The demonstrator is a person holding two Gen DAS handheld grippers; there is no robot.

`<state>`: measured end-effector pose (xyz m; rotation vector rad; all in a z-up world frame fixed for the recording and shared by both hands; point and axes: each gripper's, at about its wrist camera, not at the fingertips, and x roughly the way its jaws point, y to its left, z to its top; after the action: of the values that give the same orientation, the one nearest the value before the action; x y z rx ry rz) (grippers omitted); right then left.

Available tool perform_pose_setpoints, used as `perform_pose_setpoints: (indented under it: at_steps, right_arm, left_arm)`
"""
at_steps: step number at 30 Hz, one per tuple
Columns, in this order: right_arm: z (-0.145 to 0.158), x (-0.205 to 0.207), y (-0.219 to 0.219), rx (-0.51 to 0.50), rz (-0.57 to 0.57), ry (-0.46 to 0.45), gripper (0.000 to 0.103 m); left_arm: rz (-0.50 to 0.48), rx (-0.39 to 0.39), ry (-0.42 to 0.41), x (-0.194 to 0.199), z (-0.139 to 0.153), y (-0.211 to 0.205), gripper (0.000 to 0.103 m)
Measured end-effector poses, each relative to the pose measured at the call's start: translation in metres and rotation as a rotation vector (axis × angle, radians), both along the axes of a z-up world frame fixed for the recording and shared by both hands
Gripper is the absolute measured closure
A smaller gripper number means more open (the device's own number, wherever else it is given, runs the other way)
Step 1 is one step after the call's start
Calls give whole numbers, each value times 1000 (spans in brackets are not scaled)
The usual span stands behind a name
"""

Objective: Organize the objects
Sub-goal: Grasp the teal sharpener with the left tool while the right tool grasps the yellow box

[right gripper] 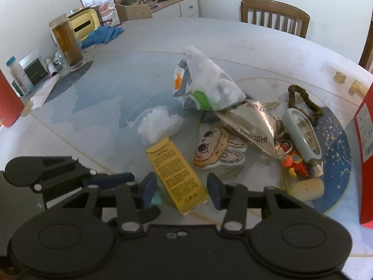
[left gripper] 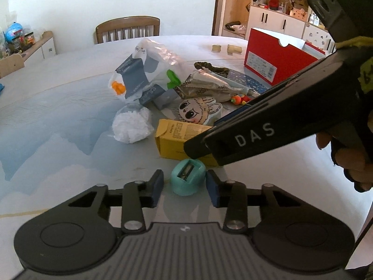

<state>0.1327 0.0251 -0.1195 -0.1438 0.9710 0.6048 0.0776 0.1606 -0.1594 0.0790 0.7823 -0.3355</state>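
The left hand-held gripper (left gripper: 184, 185) is low over the tabletop (left gripper: 70, 128), its blue pads on either side of a small teal pencil sharpener (left gripper: 188, 180). The right pad sits against the sharpener's side, while a sliver of tabletop shows between the left pad and it, so the grip looks not quite complete.

The right hand-held gripper (right gripper: 181, 190) reaches in from the right and straddles the near end of a yellow carton (right gripper: 177, 177) that lies flat just behind the sharpener. A gap shows on both sides of the carton, so the pads are part-way in and not pressing on it. Fingers of the person's hand (left gripper: 349, 161) wrap its handle.

Beyond the carton lies a loose heap: a white crumpled bag (left gripper: 131, 126), a printed plastic bag (left gripper: 149, 70) with orange and green patches, a silver foil pouch (left gripper: 209, 85), a cartoon-face plush (left gripper: 198, 112), a small orange toy (right gripper: 293, 163), a pale oval case (right gripper: 303, 135), a brown scrunchie (right gripper: 303, 102) and a cork-coloured cylinder (right gripper: 307, 189). A red shoe box (left gripper: 277, 56) stands at the heap's right, and a wooden chair (left gripper: 128, 29) is at the far edge.
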Motion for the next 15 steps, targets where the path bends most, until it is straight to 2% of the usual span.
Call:
perform_pose_setpoints:
  at_steps: [7, 15]
  right_arm:
    - [3, -5, 0, 2, 17, 5, 72]
    - [17, -15, -12, 26, 18, -1, 74]
  left_arm:
    - [1, -7, 17, 0, 1, 1, 70]
    - [25, -35, 23, -2, 11, 8, 70]
